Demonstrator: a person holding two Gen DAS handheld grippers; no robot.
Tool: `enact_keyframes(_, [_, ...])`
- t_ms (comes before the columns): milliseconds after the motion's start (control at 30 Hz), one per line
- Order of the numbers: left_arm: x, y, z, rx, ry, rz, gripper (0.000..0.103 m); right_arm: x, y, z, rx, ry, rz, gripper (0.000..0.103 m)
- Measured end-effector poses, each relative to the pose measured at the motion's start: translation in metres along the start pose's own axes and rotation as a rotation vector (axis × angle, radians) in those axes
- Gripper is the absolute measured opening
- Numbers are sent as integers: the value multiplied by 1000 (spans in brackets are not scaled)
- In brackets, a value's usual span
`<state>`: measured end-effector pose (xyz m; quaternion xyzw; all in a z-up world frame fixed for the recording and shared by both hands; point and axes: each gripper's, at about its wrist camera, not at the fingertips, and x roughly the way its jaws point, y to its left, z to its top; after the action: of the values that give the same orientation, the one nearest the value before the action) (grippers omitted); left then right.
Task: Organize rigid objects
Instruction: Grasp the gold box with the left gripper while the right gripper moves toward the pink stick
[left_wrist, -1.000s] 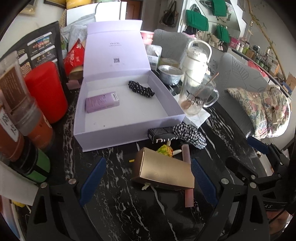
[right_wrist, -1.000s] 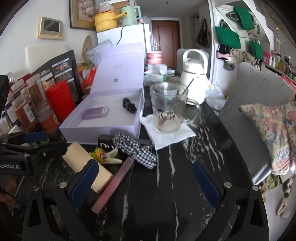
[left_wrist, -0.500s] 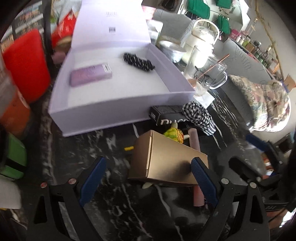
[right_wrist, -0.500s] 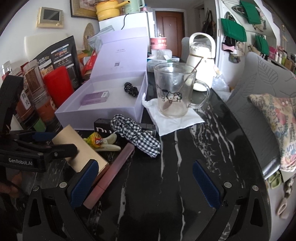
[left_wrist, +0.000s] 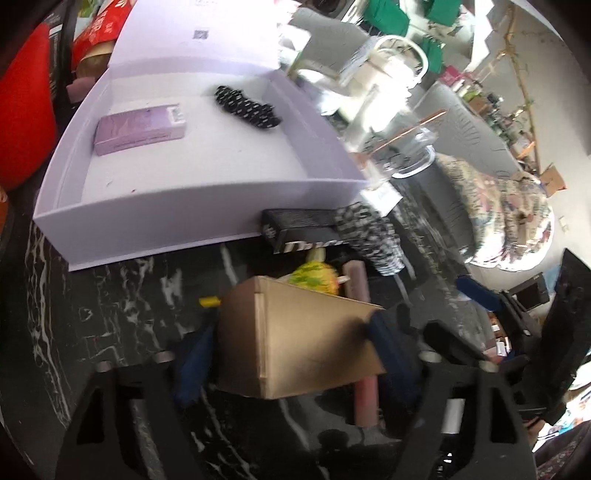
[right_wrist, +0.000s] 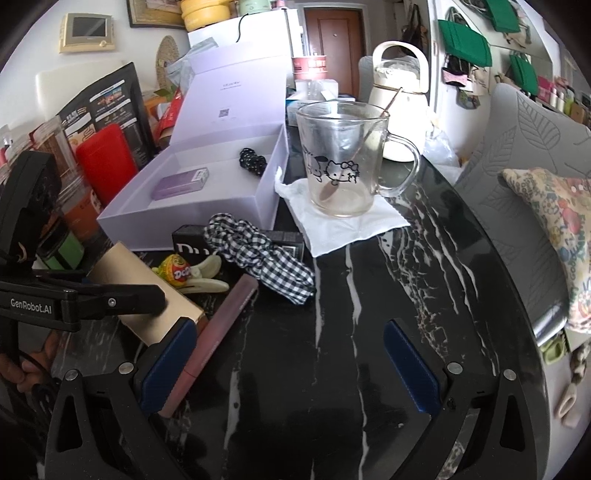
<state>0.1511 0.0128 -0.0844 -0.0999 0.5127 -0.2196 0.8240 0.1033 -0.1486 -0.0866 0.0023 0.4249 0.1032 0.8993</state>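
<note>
The left gripper (left_wrist: 291, 354) has come down over the gold box (left_wrist: 303, 339) at the near edge of the black marble desk (right_wrist: 369, 295). A second ago the box lay ahead of widely spread fingers (left_wrist: 195, 354); now it sits between them and they are closing on its two sides. The blue pads look to be right at the cardboard, though motion blur hides whether they already press.

The right gripper (right_wrist: 288, 362) hovers over bare desk with its fingers well apart and nothing between them, the pink tube (right_wrist: 218, 332) just beside its left finger.

The box rests partly over that tube, close in front of the open lilac case (left_wrist: 184, 206), which already holds a small purple packet (left_wrist: 140, 129) and a black hair tie (left_wrist: 247, 107). Judging by this, the box is about to be lifted into the case just beyond.
</note>
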Motion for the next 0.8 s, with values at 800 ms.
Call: enact_keyframes(800, [-87, -33, -27, 142, -155, 180, 37, -7, 14, -10, -13, -11, 40, 103])
